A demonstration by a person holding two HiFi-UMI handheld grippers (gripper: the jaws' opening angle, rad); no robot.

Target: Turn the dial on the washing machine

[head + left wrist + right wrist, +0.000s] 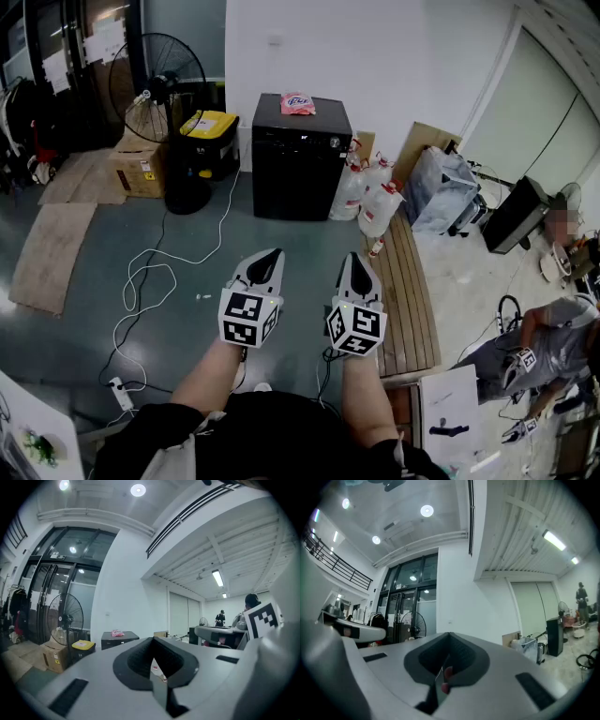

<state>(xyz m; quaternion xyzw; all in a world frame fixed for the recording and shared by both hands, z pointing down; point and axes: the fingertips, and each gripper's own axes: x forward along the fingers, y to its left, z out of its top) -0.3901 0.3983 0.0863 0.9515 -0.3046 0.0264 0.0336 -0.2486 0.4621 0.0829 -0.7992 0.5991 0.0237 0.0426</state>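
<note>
Grey floor [286, 239], black washing machine [300, 161] beyond

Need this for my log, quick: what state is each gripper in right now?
Left gripper: closed, holding nothing.
Right gripper: closed, holding nothing.

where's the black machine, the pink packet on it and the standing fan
black machine [300, 173], head view, middle of its front face
pink packet [298, 103], head view, centre of the packet
standing fan [157, 86], head view, centre of its round grille
</note>
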